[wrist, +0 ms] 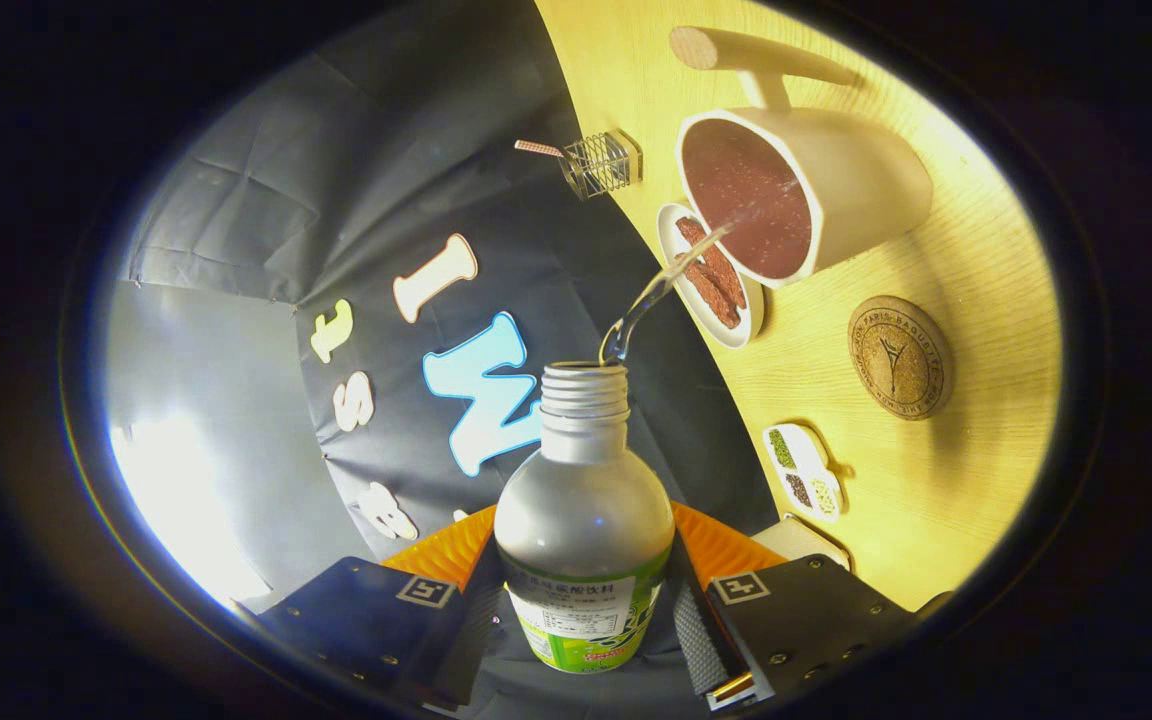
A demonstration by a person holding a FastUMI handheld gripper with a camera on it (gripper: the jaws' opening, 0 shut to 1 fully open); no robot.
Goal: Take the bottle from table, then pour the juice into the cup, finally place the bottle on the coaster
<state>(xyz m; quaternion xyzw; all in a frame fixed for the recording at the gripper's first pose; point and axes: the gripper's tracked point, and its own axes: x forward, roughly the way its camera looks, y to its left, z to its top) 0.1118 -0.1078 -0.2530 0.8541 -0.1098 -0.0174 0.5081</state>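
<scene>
Jaws are closed partway onto the bottle [584, 540], whose rounded body is pinched between the two fingers of the gripper [581, 610], one pressed against each side. The bottle is held tilted, its threaded, uncapped neck aimed toward the cup [816, 190]. The bottle's shell is seen to be smooth, pale and matte, with a glossy green and white label wrapped round its lower part.

A thin, clear stream of liquid [661, 285] is being poured from the mouth, arcing up and across into the cup. The cup is a tall, cream-coloured mug with a long wooden peg handle; its inside is shown dark reddish and speckled. Just beside the cup's rim, a small white oval dish [711, 275] with brown strips on it is seen on the desk [976, 250], a light wood-grain surface.

Near the cup, a round cork coaster [899, 357] with a stamped design is laid flat, bare of anything. Closer to the fingers, a small white divided dish [804, 472] with three dabs of seasoning is noted. Beyond the dishes, at the desk's edge, a little wire basket [601, 163] is spotted.
</scene>
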